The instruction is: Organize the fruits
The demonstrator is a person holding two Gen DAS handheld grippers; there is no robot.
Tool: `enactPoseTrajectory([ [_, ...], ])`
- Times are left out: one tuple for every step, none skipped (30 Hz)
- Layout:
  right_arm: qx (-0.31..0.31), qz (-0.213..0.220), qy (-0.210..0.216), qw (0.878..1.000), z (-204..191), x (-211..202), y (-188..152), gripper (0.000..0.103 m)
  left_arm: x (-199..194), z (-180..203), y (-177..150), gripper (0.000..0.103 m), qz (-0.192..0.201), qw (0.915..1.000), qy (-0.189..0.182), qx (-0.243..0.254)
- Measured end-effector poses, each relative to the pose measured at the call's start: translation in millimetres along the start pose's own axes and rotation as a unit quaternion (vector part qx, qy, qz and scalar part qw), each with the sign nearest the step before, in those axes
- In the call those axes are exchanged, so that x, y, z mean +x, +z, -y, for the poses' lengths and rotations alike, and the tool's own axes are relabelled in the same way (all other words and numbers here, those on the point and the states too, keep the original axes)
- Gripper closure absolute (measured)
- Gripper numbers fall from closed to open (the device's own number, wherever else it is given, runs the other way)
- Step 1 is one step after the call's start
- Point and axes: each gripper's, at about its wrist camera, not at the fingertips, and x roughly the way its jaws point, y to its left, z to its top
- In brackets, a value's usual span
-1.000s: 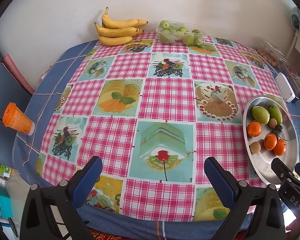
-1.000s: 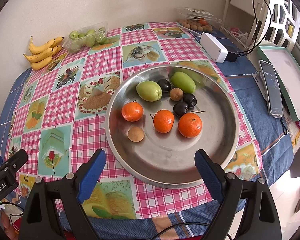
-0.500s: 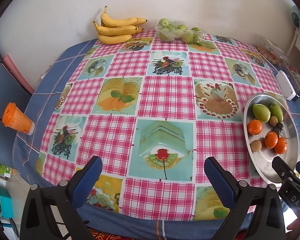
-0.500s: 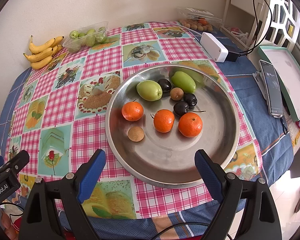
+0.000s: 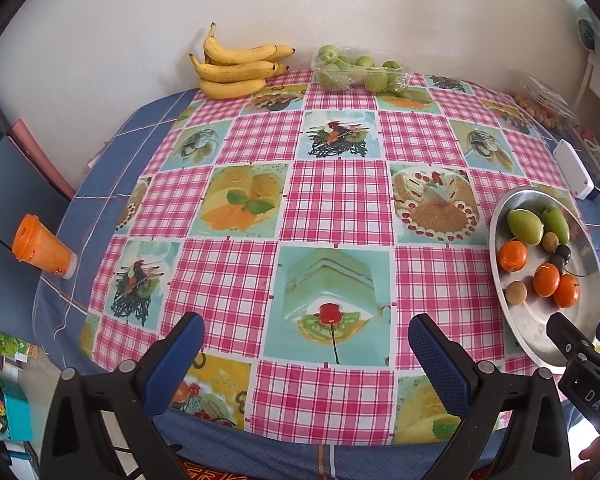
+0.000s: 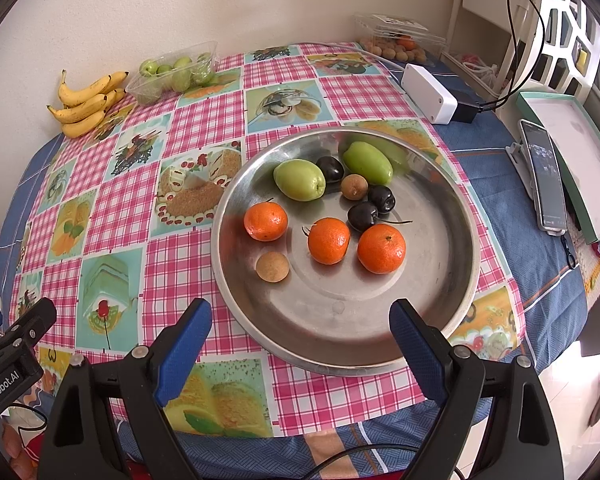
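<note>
Steel-grey and round, the shallow metal tray [image 6: 440, 184] is set on the pink-checked tabletop [image 5: 332, 200]; in it are seen 3 orange mandarins [image 6: 381, 248], 2 green oval fruits [image 6: 299, 179], 3 dark cherries [image 6: 363, 216] and 2 small brown round fruits [image 6: 273, 266]. Both the left gripper [image 5: 304, 340] and the right gripper [image 6: 300, 320] are held with jaws wide apart and empty, the right one just before the tray's near rim.

A plain cream wall [image 5: 140, 32] backs the cloth-covered table [image 5: 112, 160]; white lattice furniture [image 6: 560, 32], perhaps shelving, stands right.
</note>
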Motion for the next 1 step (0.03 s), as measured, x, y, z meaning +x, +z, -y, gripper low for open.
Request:
enactPoseTrajectory([
  [0.0,0.0,0.0,1.0,0.0,0.0,0.0,0.012,-0.1,-0.5,0.3,0.0,0.001,1.0,0.001,-0.001],
])
